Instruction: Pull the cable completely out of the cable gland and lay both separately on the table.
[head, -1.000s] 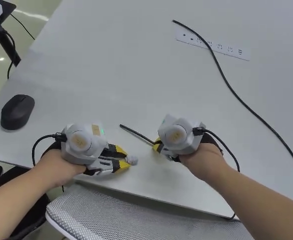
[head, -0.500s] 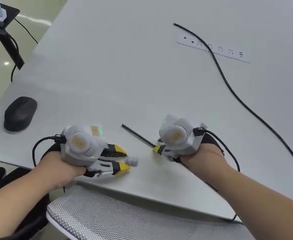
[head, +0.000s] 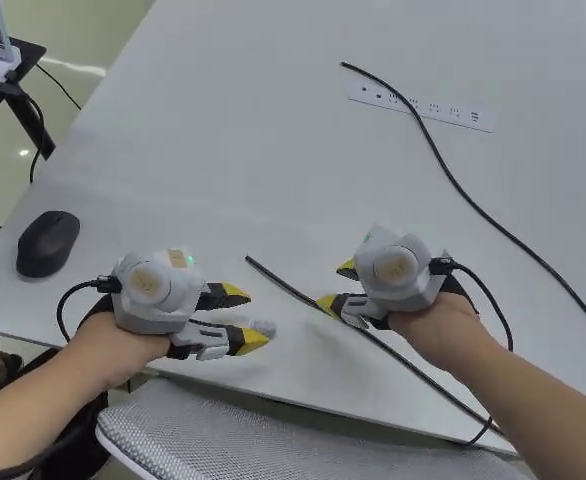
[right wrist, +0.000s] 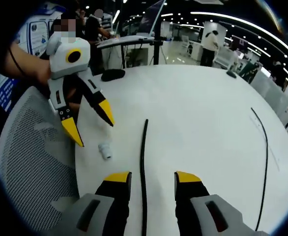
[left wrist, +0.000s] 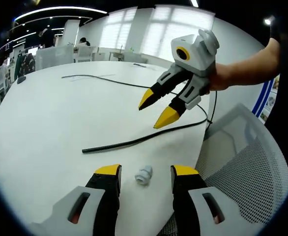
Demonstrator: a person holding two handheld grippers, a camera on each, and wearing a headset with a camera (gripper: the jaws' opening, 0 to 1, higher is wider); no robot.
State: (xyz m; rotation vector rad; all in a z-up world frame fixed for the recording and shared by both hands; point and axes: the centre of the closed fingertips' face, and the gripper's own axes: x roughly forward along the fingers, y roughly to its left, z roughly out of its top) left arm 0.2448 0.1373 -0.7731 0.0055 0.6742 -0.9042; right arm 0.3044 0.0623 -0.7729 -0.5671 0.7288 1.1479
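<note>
Both grippers have opened and let go since a second ago. One black cable [head: 281,286] now lies loose on the white surface [head: 223,150], running between the wide, empty fingers [head: 330,303] of the right gripper [head: 335,286]. One white cable gland [head: 261,328] lies apart from the cable, between the wide fingers of the left gripper [head: 252,318].

Bright overhead lighting, soft shadows, fisheye-warped edges

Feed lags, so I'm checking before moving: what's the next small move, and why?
Probably lift both tools clear and stop. The left tool and right tool are open; the cable gland lies loose on the table, and the cable lies beside it, apart, so the job looks done.
</note>
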